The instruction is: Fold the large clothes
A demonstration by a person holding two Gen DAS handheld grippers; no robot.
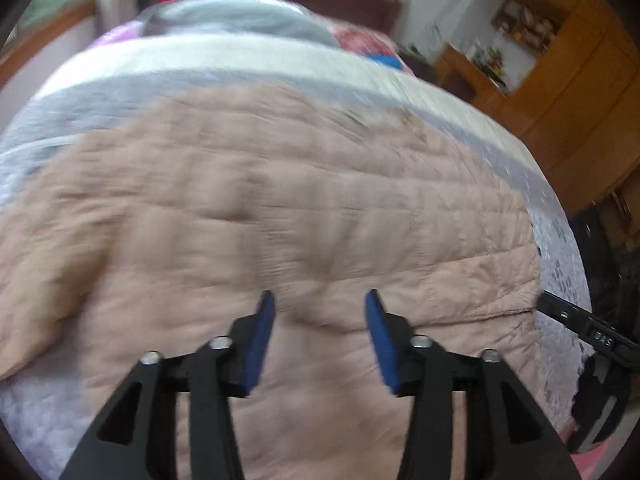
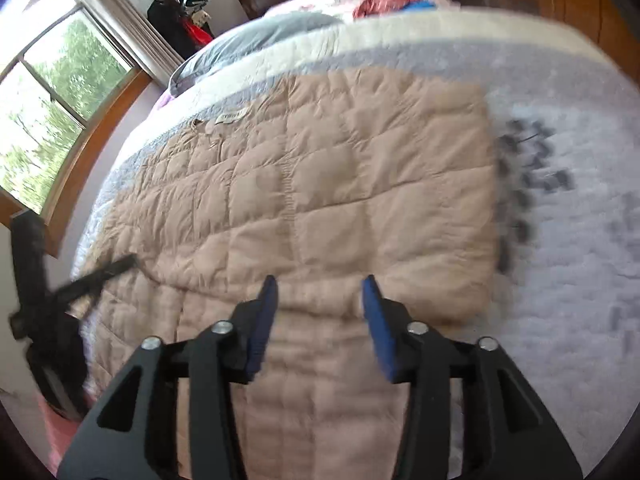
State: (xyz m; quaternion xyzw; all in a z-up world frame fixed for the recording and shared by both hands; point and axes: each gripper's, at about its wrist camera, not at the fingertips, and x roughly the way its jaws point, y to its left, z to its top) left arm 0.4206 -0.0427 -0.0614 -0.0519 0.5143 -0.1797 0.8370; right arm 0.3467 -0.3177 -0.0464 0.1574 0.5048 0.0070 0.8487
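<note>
A pale pink quilted jacket (image 1: 280, 200) lies spread flat on the bed and fills most of both views. In the right wrist view the jacket (image 2: 320, 180) shows a folded, straight right edge and a small label near its far end. My left gripper (image 1: 320, 296) hovers over the jacket's near part, open, with nothing between its blue pads. My right gripper (image 2: 319, 280) is also open above the near edge, with only fabric beneath it. Each gripper shows at the side of the other's view: the right gripper (image 1: 592, 336) and the left gripper (image 2: 96, 276).
The bed has a lilac-grey patterned bedspread (image 2: 560, 240) with a white band (image 1: 240, 56) and a grey pillow (image 2: 256, 44) at the far end. Wooden cabinets (image 1: 580, 100) stand to the right, a window (image 2: 48, 120) and a coat rack (image 2: 180, 4) to the left.
</note>
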